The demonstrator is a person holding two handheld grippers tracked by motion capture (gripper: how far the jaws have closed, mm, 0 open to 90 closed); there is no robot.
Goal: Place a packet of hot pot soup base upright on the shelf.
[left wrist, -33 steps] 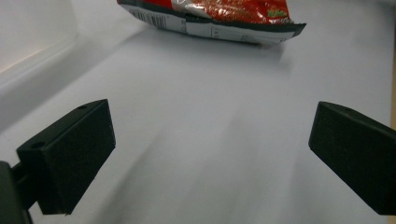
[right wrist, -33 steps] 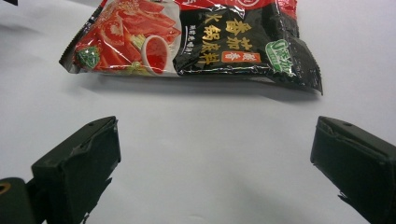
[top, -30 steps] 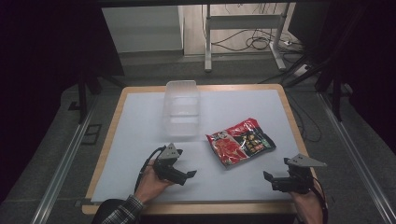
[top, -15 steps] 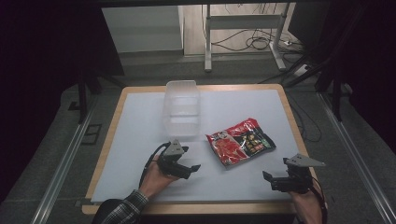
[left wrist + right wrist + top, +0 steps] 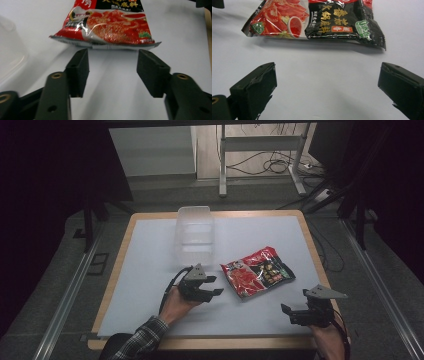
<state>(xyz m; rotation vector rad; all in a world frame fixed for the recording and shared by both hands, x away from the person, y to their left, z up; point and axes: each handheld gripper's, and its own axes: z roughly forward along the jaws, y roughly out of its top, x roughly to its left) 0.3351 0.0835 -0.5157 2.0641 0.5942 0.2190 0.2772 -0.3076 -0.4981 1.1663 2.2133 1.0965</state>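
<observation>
A red and black snack packet (image 5: 257, 271) lies flat on the white table, right of centre. My left gripper (image 5: 215, 285) points at the packet's left edge and stops just short of it. In the left gripper view the packet (image 5: 107, 23) lies just beyond the fingertips (image 5: 81, 58). The left jaws have just been closing and now stand half apart with nothing between them. My right gripper (image 5: 285, 312) rests low near the front right corner, wide open and empty. The right gripper view has the packet (image 5: 317, 21) lying farther off.
A clear plastic tub (image 5: 194, 234) stands behind the left gripper toward the table's back. The wooden table rim (image 5: 122, 247) frames the white top. A metal stand (image 5: 260, 157) and cables lie on the floor beyond.
The left gripper has moved right and a little forward toward the packet, and its jaws have narrowed. The right gripper has stayed where it was.
</observation>
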